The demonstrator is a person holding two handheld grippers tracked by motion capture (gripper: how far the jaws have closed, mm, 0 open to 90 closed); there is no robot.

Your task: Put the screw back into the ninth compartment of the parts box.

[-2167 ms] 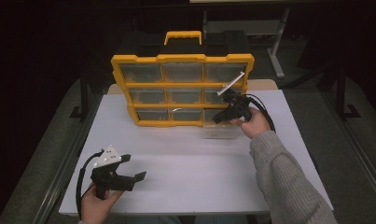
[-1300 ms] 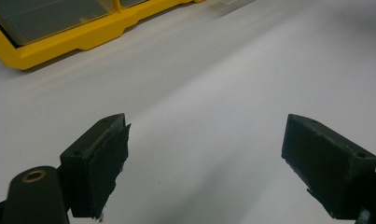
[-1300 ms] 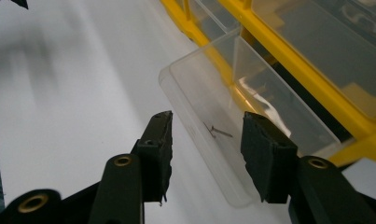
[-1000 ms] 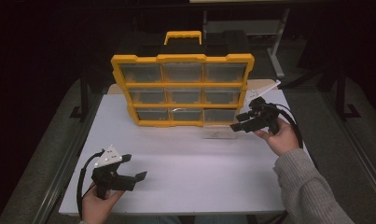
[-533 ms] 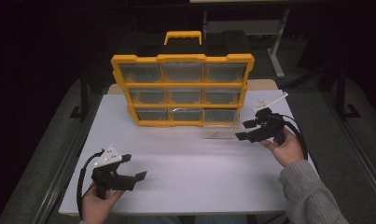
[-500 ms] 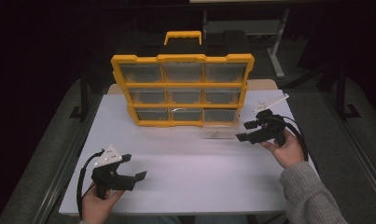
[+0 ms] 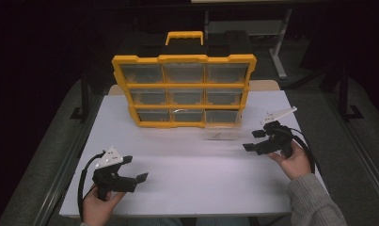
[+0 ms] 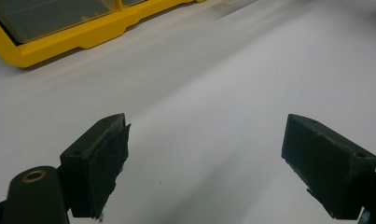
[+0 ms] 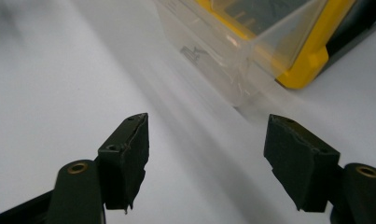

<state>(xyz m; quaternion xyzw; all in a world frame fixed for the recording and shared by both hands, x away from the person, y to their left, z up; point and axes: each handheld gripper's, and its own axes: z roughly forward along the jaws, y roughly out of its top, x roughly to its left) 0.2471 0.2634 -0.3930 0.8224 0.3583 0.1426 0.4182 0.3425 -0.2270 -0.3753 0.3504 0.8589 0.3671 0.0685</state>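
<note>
A yellow organizer (image 7: 183, 89) stands upright at the far side of the white table (image 7: 192, 169), its nine clear drawers facing the person. The bottom-right drawer (image 7: 221, 133) is out of the case — it rests on the table just in front of its slot, touching or nearly touching the organizer's base; which of the two cannot be told.

The right gripper (image 7: 254, 140) is held low over the table to the right of that drawer, near it but apart, jaws pointing left toward it. Its jaws have just been opening and stand wide apart with nothing between them. In the right gripper view the drawer (image 9: 232, 56) lies ahead of the fingertips, a clear plastic wall with the yellow frame behind it.

The left gripper (image 7: 136, 170) sits at the near left corner of the table, well apart from the organizer. Its jaws are spread too — only bare table shows between them in the left gripper view, with the organizer's lower edge (image 8: 83, 37) beyond.
</note>
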